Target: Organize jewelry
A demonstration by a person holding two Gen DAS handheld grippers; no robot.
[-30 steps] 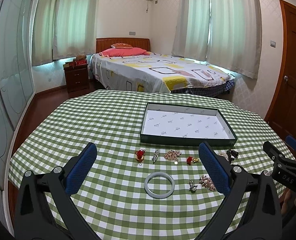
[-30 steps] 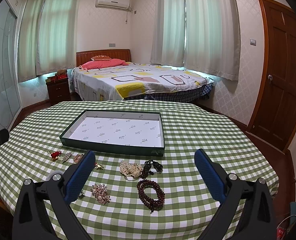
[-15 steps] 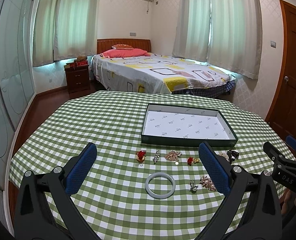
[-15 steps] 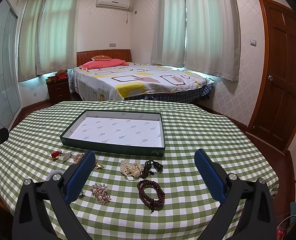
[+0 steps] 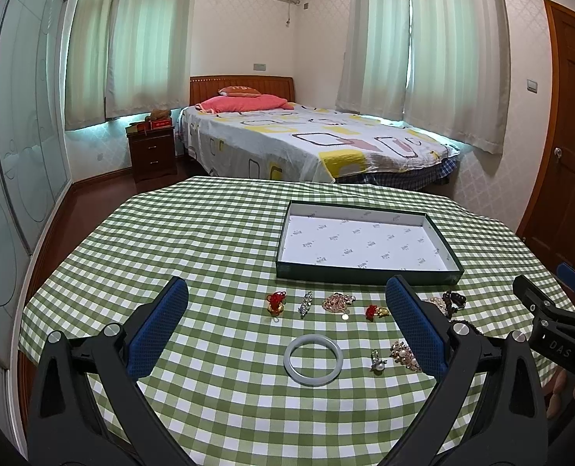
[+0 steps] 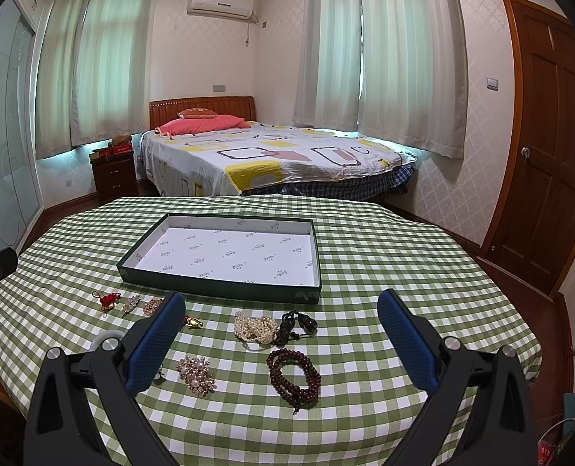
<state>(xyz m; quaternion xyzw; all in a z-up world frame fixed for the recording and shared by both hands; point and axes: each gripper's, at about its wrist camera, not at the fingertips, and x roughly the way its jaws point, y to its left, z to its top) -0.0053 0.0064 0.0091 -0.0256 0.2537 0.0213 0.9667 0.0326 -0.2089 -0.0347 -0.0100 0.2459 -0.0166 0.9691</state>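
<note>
Both the left gripper (image 5: 287,322) and the right gripper (image 6: 281,326) hang spread wide and empty above the table's near edge, the jewelry strewn between them and the bare box (image 6: 225,287). I'd start with the pale bangle (image 5: 313,356): pinch one side of its rim, since it looks slippery.

The table (image 6: 403,272) is covered by a green-and-white checked cloth. An open dark green tray (image 6: 217,289) with a white lining is set toward its far side. Nearer, small pieces are laid out apart: a red knot charm (image 5: 276,303), a slim brooch (image 5: 306,303), a pale bangle (image 5: 313,360), a pearl bracelet (image 6: 254,328), a dark bead bracelet (image 6: 293,374) and a floral brooch (image 6: 196,374).
</note>
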